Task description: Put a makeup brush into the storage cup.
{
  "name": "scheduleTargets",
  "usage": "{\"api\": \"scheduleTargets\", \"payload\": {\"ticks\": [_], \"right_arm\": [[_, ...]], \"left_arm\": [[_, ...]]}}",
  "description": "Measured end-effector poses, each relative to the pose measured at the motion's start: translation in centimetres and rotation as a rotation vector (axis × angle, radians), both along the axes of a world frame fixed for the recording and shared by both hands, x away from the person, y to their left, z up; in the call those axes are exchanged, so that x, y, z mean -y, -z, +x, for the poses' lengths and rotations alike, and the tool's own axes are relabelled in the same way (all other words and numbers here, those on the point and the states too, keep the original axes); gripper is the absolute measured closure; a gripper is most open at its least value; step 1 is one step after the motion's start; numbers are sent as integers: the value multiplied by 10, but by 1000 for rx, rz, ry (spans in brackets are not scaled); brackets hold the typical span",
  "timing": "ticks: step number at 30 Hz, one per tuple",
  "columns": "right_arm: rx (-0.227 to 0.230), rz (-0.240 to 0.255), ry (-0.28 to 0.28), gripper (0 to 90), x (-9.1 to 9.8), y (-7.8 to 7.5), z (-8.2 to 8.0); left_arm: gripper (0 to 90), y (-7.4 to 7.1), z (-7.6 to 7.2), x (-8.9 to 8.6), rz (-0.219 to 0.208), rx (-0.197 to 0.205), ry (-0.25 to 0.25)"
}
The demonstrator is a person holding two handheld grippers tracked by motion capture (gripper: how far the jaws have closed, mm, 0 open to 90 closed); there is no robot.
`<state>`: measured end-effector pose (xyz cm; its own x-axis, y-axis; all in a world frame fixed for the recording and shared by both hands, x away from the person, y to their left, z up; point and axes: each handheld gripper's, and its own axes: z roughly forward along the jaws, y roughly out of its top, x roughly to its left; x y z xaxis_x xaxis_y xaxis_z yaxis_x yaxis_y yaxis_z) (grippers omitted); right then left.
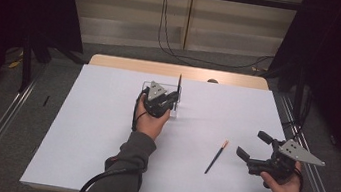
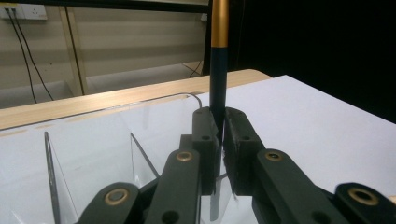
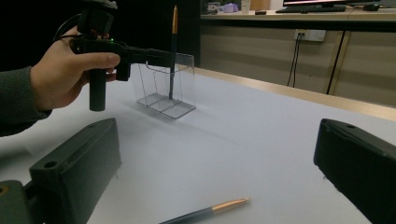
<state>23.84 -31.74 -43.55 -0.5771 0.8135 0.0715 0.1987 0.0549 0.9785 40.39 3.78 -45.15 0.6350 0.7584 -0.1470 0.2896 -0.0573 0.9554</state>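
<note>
Here the left gripper (image 2: pixel 219 135) clamps a slim dark pen (image 2: pixel 218 74) upright in a clear plastic holder (image 3: pixel 164 88) near the table's far edge. The right gripper (image 3: pixel 219 186) gapes empty above a second pen (image 1: pixel 216 157) on open white tabletop (image 1: pixel 98 131).

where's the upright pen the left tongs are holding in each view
High view: the upright pen stands above centre, in the left tongs.
Left gripper view: it rises through the middle, clamped between the black jaws.
Right gripper view: upper left of centre.
Shared landmark: the clear plastic holder the pen stands in.
</note>
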Motion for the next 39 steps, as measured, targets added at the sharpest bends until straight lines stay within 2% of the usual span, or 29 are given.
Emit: {"api": "scheduleTargets", "payload": {"ticks": [13, 39], "right_arm": [[-1, 5, 1, 4, 0, 0, 0], [2, 0, -2, 5, 0, 0, 0]], "left_arm": [[836, 4, -1, 2, 16, -3, -2], [835, 5, 0, 0, 17, -14, -4]]}}
